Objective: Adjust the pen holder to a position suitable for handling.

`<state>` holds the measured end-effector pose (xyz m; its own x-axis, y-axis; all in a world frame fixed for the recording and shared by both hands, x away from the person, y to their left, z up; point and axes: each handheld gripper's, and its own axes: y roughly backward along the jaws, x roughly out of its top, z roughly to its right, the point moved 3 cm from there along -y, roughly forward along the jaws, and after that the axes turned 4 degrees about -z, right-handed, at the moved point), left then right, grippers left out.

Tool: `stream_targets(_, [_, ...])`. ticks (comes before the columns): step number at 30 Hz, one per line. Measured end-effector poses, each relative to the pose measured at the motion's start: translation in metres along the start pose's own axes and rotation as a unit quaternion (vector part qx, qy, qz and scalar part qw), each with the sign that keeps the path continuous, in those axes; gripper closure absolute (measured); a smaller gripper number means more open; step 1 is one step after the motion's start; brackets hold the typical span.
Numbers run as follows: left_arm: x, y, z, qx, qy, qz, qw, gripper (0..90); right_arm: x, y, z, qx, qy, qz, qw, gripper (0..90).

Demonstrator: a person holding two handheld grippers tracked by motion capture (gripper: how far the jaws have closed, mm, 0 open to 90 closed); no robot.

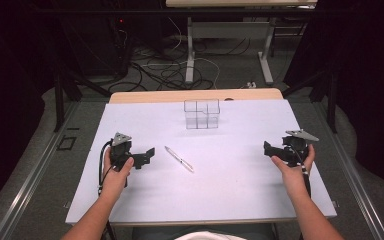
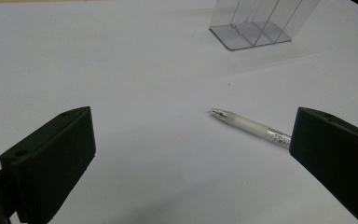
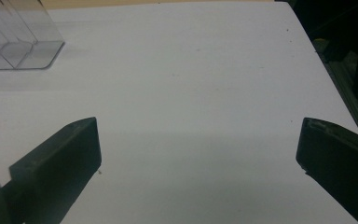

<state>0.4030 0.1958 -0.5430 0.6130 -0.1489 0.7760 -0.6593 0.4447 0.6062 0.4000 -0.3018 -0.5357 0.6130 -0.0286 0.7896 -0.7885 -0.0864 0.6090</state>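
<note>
A white pen [image 1: 179, 159] lies on the white table [image 1: 230, 190] near the middle, its tip toward the back left. A clear plastic organizer [image 1: 201, 114] with several compartments stands upright at the back centre. My left gripper [image 1: 148, 156] is held at the left, open, just left of the pen. In the left gripper view the pen [image 2: 251, 127] lies ahead, partly hidden behind the right jaw, and the organizer [image 2: 263, 21] stands beyond. My right gripper [image 1: 269, 149] is held at the right side, open, with bare table between its jaws. The organizer [image 3: 14, 42] shows at upper left in the right gripper view.
The table's right edge [image 3: 326, 70] drops to a dark floor close to the right gripper. Behind the table stand another desk's legs [image 1: 190, 55] and tangled cables [image 1: 165, 70] on the floor. A wooden strip [image 1: 195, 95] runs along the table's far edge.
</note>
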Motion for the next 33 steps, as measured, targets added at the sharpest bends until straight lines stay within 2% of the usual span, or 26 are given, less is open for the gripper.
stream_targets(6, [0.001, -0.002, 0.001, 0.001, 0.001, 0.004, 1.0000, 0.2, -0.001, -0.001, -0.005, 0.008, 0.015, -0.005, 0.9998, 0.0])
stream_targets(11, [0.001, -0.002, 0.001, -0.001, -0.002, -0.001, 1.0000, 0.3, -0.001, -0.006, -0.015, 0.026, 0.026, -0.032, 0.9988, 0.0])
stream_targets(14, [0.000, -0.001, 0.001, 0.001, 0.000, 0.004, 1.0000, 0.3, 0.000, -0.010, -0.021, 0.038, 0.029, -0.037, 0.9982, 0.2])
stream_targets(18, [-0.001, -0.001, 0.002, 0.000, -0.002, -0.002, 1.0000, 0.3, 0.003, -0.013, -0.028, 0.056, 0.035, -0.048, 0.9966, 9.9])
stream_targets(24, [-0.001, -0.001, 0.004, 0.002, -0.002, 0.000, 1.0000, 0.3, 0.013, -0.016, -0.040, 0.060, 0.047, -0.056, 0.9955, 21.0])
stream_targets(27, [-0.001, -0.001, 0.003, 0.002, -0.001, 0.000, 1.0000, 0.3, 0.020, -0.020, -0.048, 0.066, 0.042, -0.053, 0.9955, 26.5])
stream_targets(29, [-0.002, -0.002, 0.003, 0.002, -0.001, -0.001, 1.0000, 0.3, 0.024, -0.023, -0.053, 0.072, 0.040, -0.054, 0.9951, 28.0])
stream_targets(33, [-0.001, -0.001, 0.004, 0.001, -0.002, -0.001, 1.0000, 0.3, 0.033, -0.027, -0.066, 0.084, 0.050, -0.061, 0.9933, 30.4])
